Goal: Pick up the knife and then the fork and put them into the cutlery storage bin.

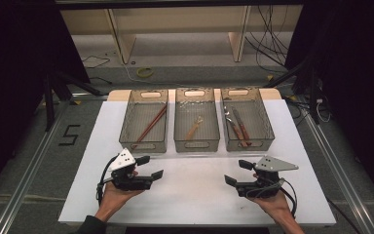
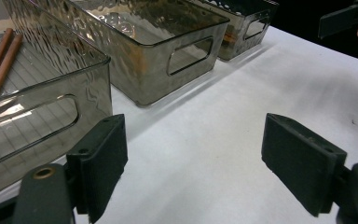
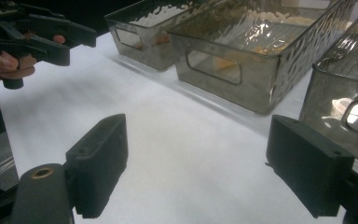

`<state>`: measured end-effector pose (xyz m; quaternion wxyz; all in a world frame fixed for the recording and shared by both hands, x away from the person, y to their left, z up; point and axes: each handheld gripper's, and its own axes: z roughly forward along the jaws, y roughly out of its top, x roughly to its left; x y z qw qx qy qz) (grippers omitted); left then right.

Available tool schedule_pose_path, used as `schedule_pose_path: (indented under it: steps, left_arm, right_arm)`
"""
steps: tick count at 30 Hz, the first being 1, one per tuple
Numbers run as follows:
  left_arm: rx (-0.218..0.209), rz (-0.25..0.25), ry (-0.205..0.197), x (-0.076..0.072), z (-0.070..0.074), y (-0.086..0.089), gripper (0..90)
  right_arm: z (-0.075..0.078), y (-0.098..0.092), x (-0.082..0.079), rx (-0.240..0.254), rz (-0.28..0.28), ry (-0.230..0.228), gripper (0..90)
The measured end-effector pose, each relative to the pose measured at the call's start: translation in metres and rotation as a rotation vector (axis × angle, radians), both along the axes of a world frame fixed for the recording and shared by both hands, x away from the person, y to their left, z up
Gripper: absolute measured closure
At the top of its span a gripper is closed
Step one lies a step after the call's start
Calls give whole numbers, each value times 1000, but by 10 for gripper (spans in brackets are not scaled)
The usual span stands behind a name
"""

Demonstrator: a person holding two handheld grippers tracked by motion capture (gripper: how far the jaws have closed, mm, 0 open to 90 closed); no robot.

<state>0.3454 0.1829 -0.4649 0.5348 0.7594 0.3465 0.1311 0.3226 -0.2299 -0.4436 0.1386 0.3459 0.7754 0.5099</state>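
Blocky matte-black jaws of both the left gripper [image 1: 150, 166] and right gripper [image 1: 238, 172] stand spread near rippled smoky-plastic bins [image 1: 196, 142].

So from the right gripper view, the right claw [image 3: 196, 175] has its two black jaws spread wide with nothing between them, just bare white tabletop [image 3: 177, 140] underneath. Across from it sit three smoky see-through bins in a row: the far bin [image 3: 142, 35], the middle bin [image 3: 242, 60] with something orange-brown lying inside, and the near bin [image 3: 340, 93] at the right edge, holding shiny metal cutlery. Up in the top left corner is the left claw [image 3: 67, 39], held by a hand [image 3: 2, 65], well apart from the bins.
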Motion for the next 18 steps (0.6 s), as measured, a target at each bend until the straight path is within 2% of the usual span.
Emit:
schedule_pose_path:
  steps: [8, 18]
  left_arm:
    - [-1, -9, 6, -3, 0, -1, 217]
    - [1, -7, 6, -2, 0, 0, 217]
  right_arm:
    - [-6, -4, -5, -4, -9, 8, 209]
    - [-6, -7, -4, 0, -26, 5, 211]
